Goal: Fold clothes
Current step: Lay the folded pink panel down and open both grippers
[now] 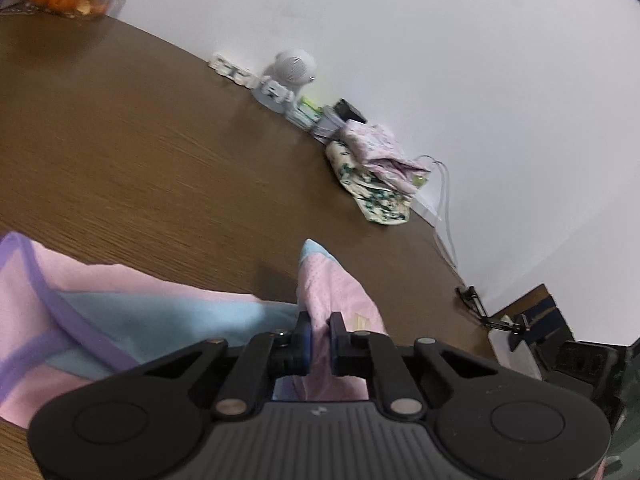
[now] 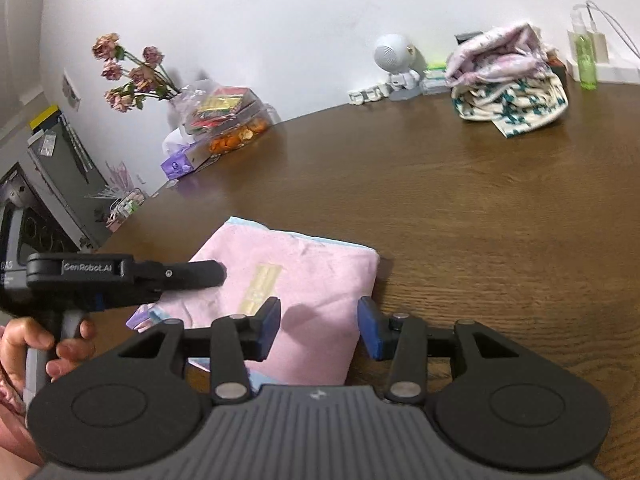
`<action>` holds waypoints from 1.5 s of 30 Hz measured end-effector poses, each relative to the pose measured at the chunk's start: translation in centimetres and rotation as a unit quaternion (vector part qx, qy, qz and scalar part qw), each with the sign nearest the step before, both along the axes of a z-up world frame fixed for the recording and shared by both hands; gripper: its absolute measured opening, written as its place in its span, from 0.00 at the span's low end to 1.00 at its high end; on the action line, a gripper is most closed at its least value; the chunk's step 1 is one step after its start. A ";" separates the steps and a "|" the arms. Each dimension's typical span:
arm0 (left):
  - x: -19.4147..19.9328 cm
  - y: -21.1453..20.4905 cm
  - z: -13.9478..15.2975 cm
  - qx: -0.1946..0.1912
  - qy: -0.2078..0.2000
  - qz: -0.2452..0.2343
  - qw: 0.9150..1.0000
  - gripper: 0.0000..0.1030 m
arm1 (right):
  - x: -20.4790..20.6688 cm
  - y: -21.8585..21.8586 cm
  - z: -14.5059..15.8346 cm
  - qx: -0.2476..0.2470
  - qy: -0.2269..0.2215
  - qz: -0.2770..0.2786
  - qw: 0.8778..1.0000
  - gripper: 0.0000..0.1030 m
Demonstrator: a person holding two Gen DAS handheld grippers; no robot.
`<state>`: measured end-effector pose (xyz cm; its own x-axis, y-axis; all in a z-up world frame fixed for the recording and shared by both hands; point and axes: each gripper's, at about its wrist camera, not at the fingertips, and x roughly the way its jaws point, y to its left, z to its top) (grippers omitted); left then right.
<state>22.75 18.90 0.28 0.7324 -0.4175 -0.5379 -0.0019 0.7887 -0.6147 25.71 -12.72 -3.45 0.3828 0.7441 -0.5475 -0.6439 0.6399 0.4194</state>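
A pink garment [image 2: 316,276] with light blue lining and purple trim [image 1: 60,304] lies partly folded on the brown wooden table [image 2: 480,220]. In the left wrist view my left gripper [image 1: 320,334] is shut on a raised fold of the pink cloth [image 1: 336,284], which stands up between the pads. From the right wrist view that same left gripper [image 2: 218,274] reaches in over the garment's left part, held by a hand [image 2: 24,344]. My right gripper [image 2: 320,330] is open over the garment's near right edge, with one finger above the cloth, the other above bare table, and nothing pinched.
A pile of patterned clothes [image 2: 508,88] lies at the table's far side by the white wall, next to a small white robot figure [image 2: 394,60] and a green bottle [image 2: 584,60]. A clear snack box [image 2: 228,120] and dried flowers [image 2: 132,72] stand far left.
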 end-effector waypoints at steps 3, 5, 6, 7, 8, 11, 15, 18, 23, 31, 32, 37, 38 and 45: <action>0.0 0.6 -0.8 -0.006 0.012 0.005 1.000 0.07 | -0.4 0.6 0.3 -0.008 -0.011 0.006 1.000 0.44; -0.1 0.8 -1.1 -0.010 0.016 0.006 1.000 0.07 | -0.6 1.0 0.5 -0.011 -0.015 0.010 1.000 0.44; -0.3 0.9 -1.2 -0.012 0.017 0.007 1.000 0.07 | -0.6 1.2 0.6 -0.012 -0.018 0.012 1.000 0.44; -0.5 1.1 -1.3 -0.014 0.018 0.008 1.000 0.07 | -0.7 1.4 0.7 -0.013 -0.020 0.014 1.000 0.44; -0.7 1.3 -1.4 -0.015 0.018 0.011 1.000 0.07 | -0.8 1.6 0.9 -0.015 -0.023 0.016 1.000 0.44; -1.0 1.7 -1.6 -0.017 0.017 0.017 1.000 0.07 | -0.8 2.2 1.2 -0.020 -0.030 0.021 0.999 0.45; -1.1 2.0 -2.1 -0.013 0.023 0.022 0.999 0.08 | -0.9 2.8 0.9 -0.028 -0.027 0.024 0.999 0.46; -1.3 2.1 -2.6 -0.008 0.026 0.027 0.999 0.09 | -0.8 3.1 0.6 -0.033 -0.023 0.025 0.999 0.46; -1.7 1.8 -2.3 0.012 0.021 0.031 0.999 0.13 | -0.7 3.0 0.5 -0.033 -0.022 0.022 0.999 0.46; -3.2 1.0 2.0 0.105 -0.063 0.054 0.991 0.44 | -1.1 3.5 1.9 -0.040 -0.064 0.043 0.996 0.47; -2.8 0.6 2.4 0.117 -0.072 0.047 0.989 0.41 | -1.2 3.7 2.0 -0.045 -0.068 0.047 0.996 0.47; -0.1 -2.7 1.5 0.179 -0.066 0.000 0.982 0.18 | -2.2 5.0 1.3 -0.073 -0.077 0.067 0.992 0.39; 0.3 -3.3 0.8 0.195 -0.053 -0.003 0.979 0.17 | -2.5 5.1 1.1 -0.078 -0.078 0.069 0.992 0.38; 0.7 -3.6 -1.3 0.198 -0.025 -0.006 0.980 0.16 | -3.2 5.2 -0.9 -0.104 -0.072 0.068 0.990 0.38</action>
<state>23.43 15.33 -1.00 0.7586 -0.1915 -0.6228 0.0304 0.9652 -0.2597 22.47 -7.52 -4.33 0.3715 0.6710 -0.6417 -0.7736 0.6059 0.1856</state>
